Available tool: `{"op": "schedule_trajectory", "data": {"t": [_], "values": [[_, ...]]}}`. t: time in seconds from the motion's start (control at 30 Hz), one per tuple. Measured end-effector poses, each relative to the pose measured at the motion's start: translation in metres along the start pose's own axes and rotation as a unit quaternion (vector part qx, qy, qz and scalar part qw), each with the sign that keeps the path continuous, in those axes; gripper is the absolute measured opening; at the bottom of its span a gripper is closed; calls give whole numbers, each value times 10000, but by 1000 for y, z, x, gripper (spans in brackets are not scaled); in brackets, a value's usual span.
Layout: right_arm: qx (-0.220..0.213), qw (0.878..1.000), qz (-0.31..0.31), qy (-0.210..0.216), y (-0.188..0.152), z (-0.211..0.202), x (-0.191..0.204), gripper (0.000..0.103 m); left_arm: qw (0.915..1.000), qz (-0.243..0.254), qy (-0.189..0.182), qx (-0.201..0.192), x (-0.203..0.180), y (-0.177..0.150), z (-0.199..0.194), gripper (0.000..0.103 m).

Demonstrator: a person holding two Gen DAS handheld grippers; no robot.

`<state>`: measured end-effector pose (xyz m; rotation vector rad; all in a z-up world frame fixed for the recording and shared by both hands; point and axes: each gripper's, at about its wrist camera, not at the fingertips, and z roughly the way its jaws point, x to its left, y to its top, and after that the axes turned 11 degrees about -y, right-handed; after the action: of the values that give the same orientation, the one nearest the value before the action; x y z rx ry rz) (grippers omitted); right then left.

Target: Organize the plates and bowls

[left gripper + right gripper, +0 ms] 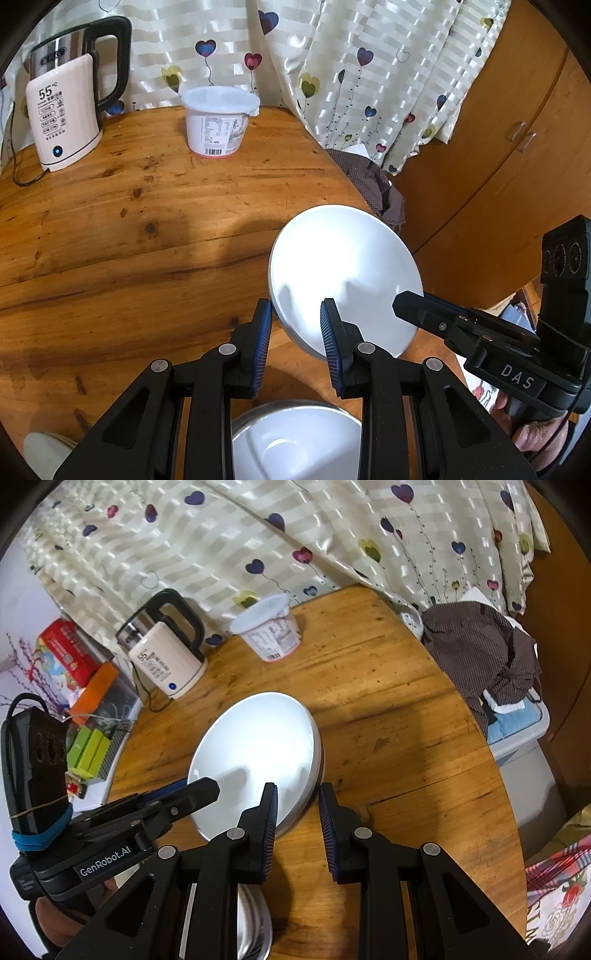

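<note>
Both tongs pinch the white plate's rim, left tongs [295,306] on its near-left edge, right tongs [297,790] opposite, holding the tilted plate [343,266] above the table [129,229], kettle [70,103] and tub [218,118] beyond

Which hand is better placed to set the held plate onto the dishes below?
Probably left: the dishes lie beneath the left gripper; beneath the right gripper only their edge shows. Both clamp the plate.

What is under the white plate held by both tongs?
Below the plate lies bare wooden table; nearer the camera sits a stack of dishes. The plate hides the tabletop directly behind it.
</note>
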<state>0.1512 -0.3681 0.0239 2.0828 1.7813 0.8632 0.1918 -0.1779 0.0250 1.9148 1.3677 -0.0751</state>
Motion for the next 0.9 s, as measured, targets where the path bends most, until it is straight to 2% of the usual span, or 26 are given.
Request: {"op": "schedule_trajectory", "data": {"t": [0.53,0.9], "values": [[-220,9995,-160,162,-18,-41,24,22,9996,86,93,-272,-14,-21,-47,28],[-197,9992,-185,291,-40,-59,37,22,9991,77,144,-387,-16,-42,-75,28]]}}
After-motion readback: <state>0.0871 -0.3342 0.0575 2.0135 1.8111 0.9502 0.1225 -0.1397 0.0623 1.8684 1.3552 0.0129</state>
